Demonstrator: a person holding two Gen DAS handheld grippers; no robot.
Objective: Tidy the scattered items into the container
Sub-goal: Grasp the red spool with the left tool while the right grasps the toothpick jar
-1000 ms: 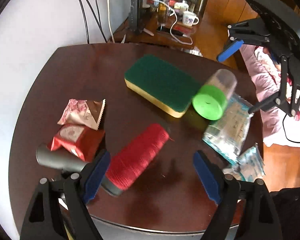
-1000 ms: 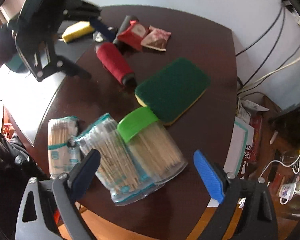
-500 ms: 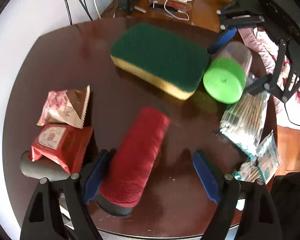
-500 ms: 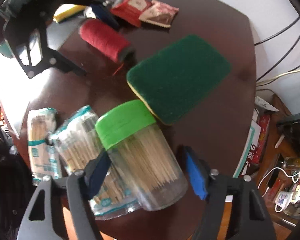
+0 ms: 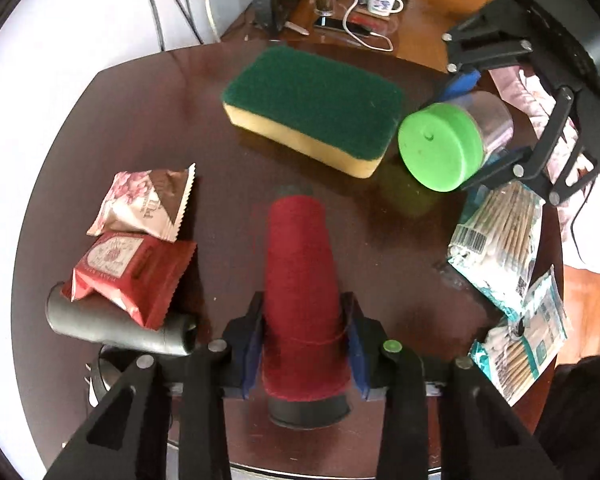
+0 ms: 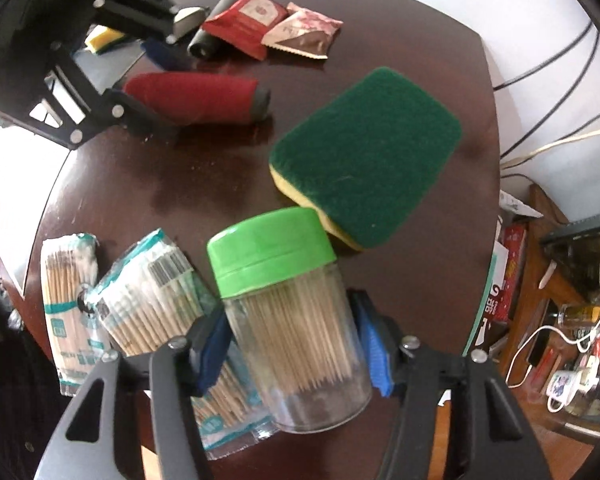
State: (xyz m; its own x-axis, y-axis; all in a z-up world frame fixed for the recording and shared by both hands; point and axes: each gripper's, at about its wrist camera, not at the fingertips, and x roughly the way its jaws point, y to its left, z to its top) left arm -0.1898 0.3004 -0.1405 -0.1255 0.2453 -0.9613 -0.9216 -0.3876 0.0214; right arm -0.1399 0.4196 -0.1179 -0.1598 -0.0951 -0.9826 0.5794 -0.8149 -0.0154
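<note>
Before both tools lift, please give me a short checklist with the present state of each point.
1. Left tool shut on the red thread spool: ok, both pads touch its wide end.
2. Right tool shut on the toothpick jar: ok.
3. Jar's green lid seated: ok.
4. Spool free of the red snack packet: ok, a gap shows.
5. Jar free of the cotton swab bag beside it: cannot tell, they overlap.
6. Container location: cannot tell, none recognisable in either view.

Lived-in home: dark wooden table (image 5: 148, 128), mug (image 5: 382, 0), charger cables (image 5: 356, 20).
</note>
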